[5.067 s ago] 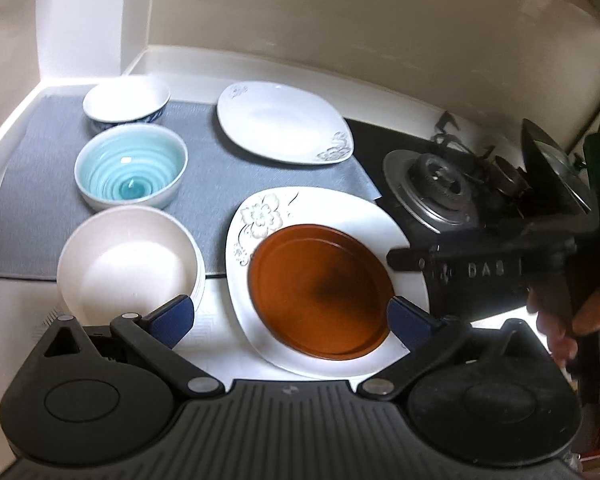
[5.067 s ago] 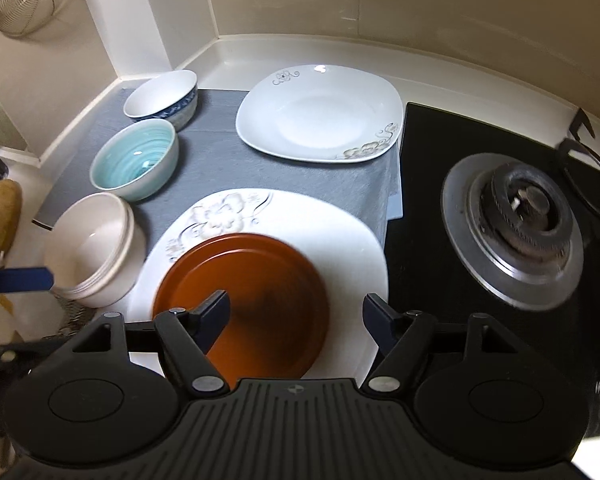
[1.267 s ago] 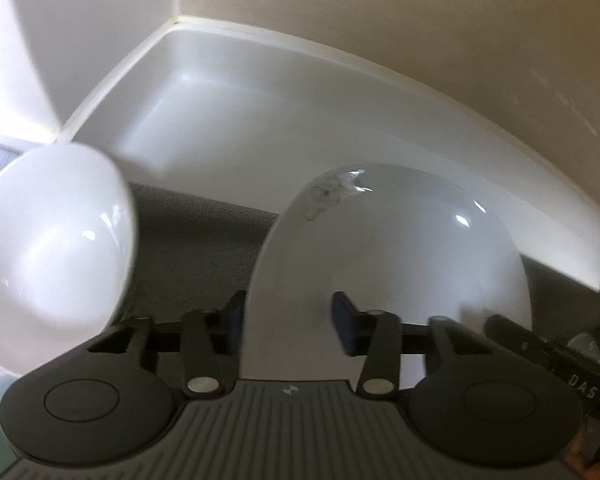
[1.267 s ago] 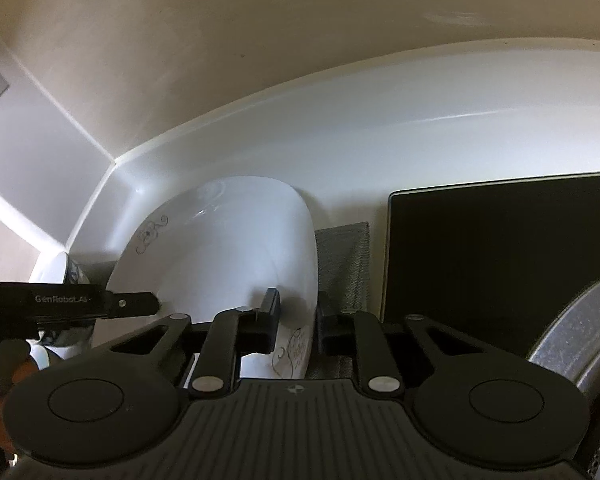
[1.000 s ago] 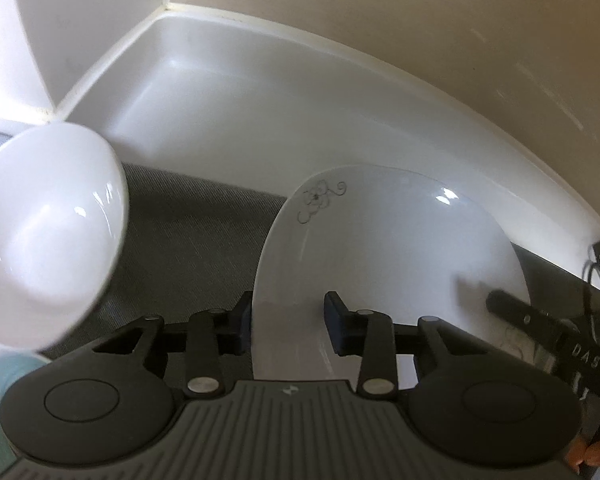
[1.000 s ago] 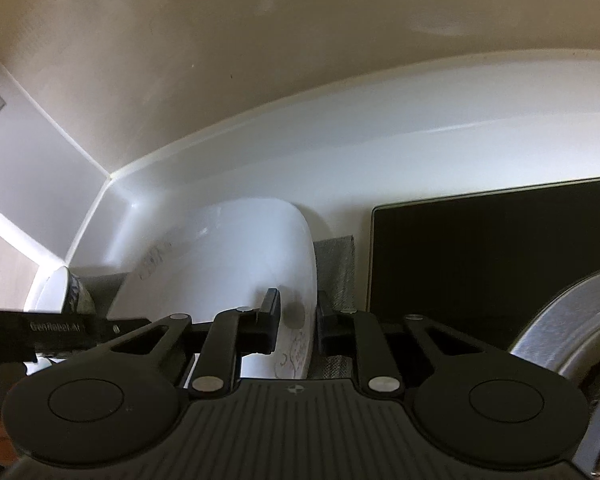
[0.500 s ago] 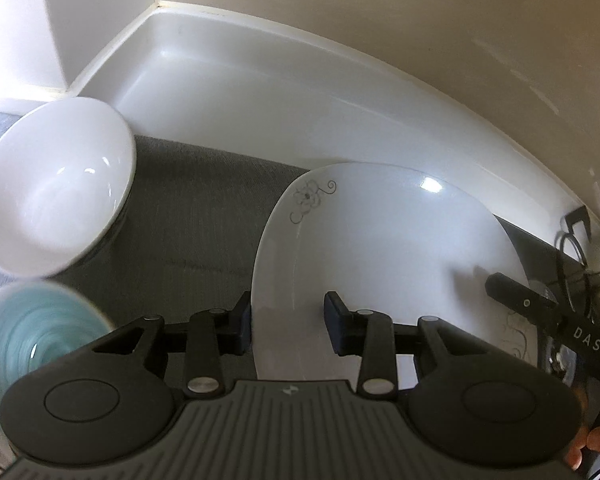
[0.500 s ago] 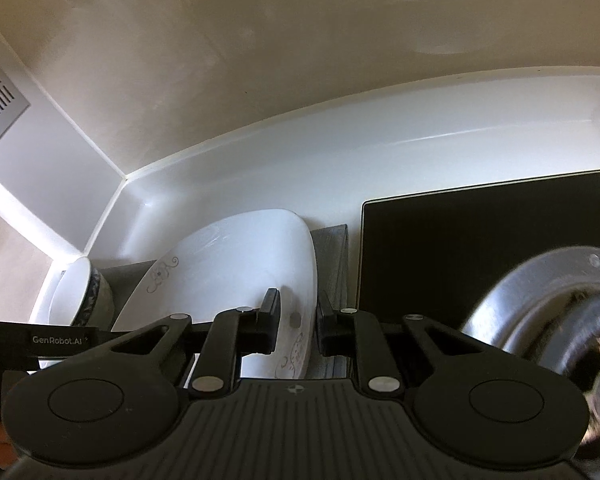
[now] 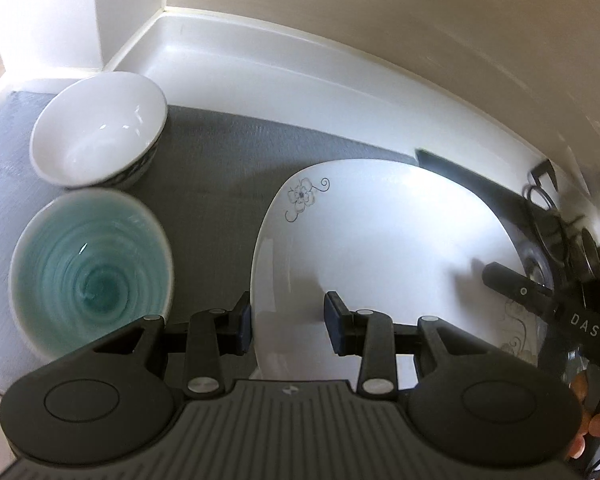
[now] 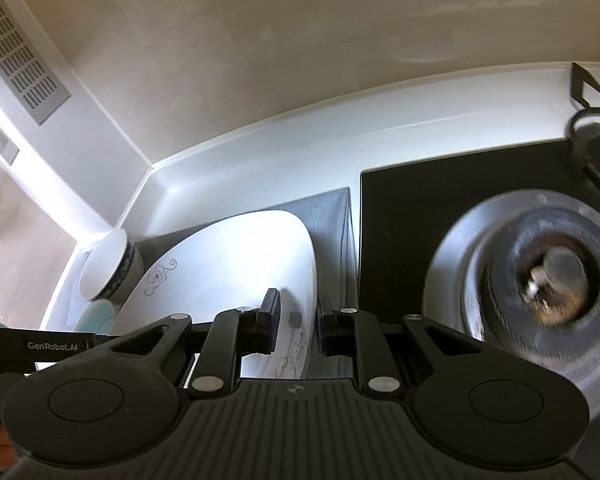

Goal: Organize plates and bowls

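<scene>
Both the left gripper (image 9: 288,322) and right gripper (image 10: 294,330) stay clamped on the white plate's (image 9: 384,248) opposite edges; it has risen off the grey mat (image 9: 224,160) beside the bowls, likely bound for stacking.

"DAS", "GenRobot.AI" on gripper (image 9: 572,320) arms

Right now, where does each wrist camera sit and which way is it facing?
Left wrist: on the left gripper, looking steeply down at the white plate whose edge it grips, the teal bowl, the white bowl and the grey mat; the right gripper shows.
Right wrist: on the right gripper, tilted less steeply toward the wall corner, clamping the plate's opposite edge beside the stove burner; the left gripper's handle shows lower left.
Shared: plate, both bowls, mat.
</scene>
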### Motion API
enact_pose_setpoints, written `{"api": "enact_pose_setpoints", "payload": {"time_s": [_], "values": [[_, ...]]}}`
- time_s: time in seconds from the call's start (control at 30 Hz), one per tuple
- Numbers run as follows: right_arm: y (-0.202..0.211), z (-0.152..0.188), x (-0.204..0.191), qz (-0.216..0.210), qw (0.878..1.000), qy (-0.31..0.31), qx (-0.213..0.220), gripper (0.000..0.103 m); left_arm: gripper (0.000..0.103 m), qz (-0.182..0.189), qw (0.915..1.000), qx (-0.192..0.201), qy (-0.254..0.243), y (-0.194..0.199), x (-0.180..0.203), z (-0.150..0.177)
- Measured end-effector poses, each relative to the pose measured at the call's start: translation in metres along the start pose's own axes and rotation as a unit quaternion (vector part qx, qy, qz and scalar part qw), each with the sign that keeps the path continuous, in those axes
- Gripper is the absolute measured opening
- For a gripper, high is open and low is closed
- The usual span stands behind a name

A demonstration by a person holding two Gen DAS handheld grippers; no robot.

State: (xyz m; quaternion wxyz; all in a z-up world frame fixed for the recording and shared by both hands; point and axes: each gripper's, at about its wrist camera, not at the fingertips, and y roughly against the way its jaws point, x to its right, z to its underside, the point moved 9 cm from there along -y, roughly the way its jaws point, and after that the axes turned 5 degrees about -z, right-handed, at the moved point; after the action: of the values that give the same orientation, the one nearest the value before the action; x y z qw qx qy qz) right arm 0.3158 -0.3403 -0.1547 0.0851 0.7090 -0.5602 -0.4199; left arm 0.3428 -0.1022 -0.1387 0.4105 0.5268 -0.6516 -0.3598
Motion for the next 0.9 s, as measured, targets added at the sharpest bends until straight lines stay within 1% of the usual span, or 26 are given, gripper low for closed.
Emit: {"api": "enact_pose_setpoints", "payload": {"time_s": [0.07, 0.37, 0.63, 0.9], "values": [[0.010, 0.009, -0.002, 0.002, 1.000, -0.003, 0.003, 0.020, 0.041, 0.001, 1.0000, -0.001, -0.005, 0.010, 0.003, 0.011], [0.041, 0.057, -0.004, 0.011, 1.000, -0.027, 0.007, 0.020, 0.041, 0.005, 0.9990, -0.012, -0.043, 0.020, 0.001, 0.061], [0.049, 0.091, -0.002, 0.015, 0.999, -0.042, 0.001, 0.020, 0.041, -0.005, 0.9978, -0.015, -0.065, 0.016, -0.008, 0.083], [0.048, 0.108, 0.001, 0.028, 0.999, -0.043, -0.006, 0.020, 0.041, -0.008, 0.9969, -0.022, -0.076, 0.011, -0.011, 0.096]]}}
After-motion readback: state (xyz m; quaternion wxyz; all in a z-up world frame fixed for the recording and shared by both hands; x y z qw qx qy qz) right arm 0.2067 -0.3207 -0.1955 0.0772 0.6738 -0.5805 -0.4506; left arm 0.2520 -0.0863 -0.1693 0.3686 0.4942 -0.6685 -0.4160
